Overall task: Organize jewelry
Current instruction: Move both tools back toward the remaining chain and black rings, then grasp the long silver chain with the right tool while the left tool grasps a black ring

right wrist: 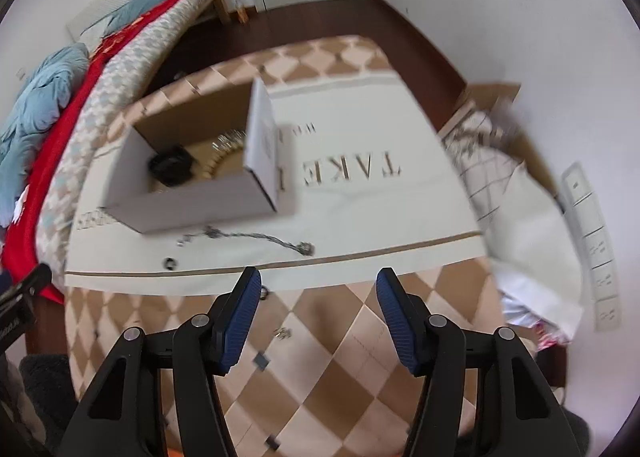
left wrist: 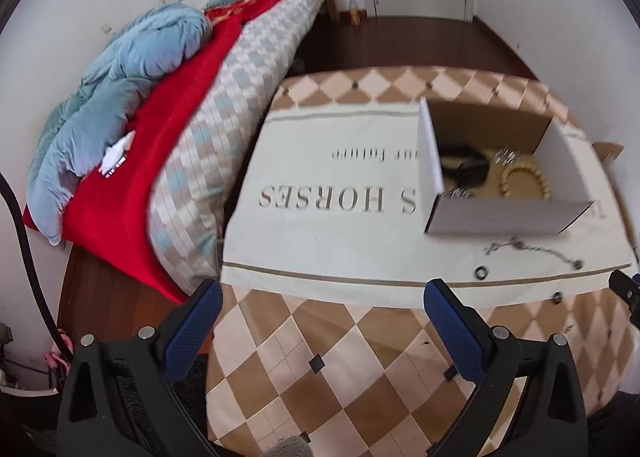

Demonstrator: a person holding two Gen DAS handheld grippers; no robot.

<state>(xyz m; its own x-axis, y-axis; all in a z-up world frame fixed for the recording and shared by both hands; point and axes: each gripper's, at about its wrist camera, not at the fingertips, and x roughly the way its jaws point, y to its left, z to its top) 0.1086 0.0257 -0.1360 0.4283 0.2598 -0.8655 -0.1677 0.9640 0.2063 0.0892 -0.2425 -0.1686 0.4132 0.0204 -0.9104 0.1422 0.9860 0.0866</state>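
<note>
A white cardboard box (left wrist: 500, 213) (right wrist: 192, 205) stands open on the lettered cloth. It holds a black item (left wrist: 468, 171) (right wrist: 172, 169), a gold bead bracelet (left wrist: 524, 181) (right wrist: 224, 161) and some silver pieces (left wrist: 506, 156). In front of the box a silver chain (left wrist: 536, 251) (right wrist: 256, 237) lies stretched out, with a dark ring (left wrist: 481, 272) (right wrist: 171, 264) near it. Another small ring (left wrist: 557, 298) and a tiny silver piece (right wrist: 283, 333) rest on the checked part. My left gripper (left wrist: 322, 293) is open over the cloth, left of the box. My right gripper (right wrist: 319, 277) is open just short of the chain, nothing between its fingers.
The table carries a brown and beige checked cloth (left wrist: 340, 357) (right wrist: 340, 369). A bed with a blue duvet (left wrist: 120, 77), red blanket (left wrist: 160, 177) and checked mattress (left wrist: 240, 97) runs along the left. Right of the table a cardboard box (right wrist: 492, 97) holds crumpled fabric (right wrist: 520, 209).
</note>
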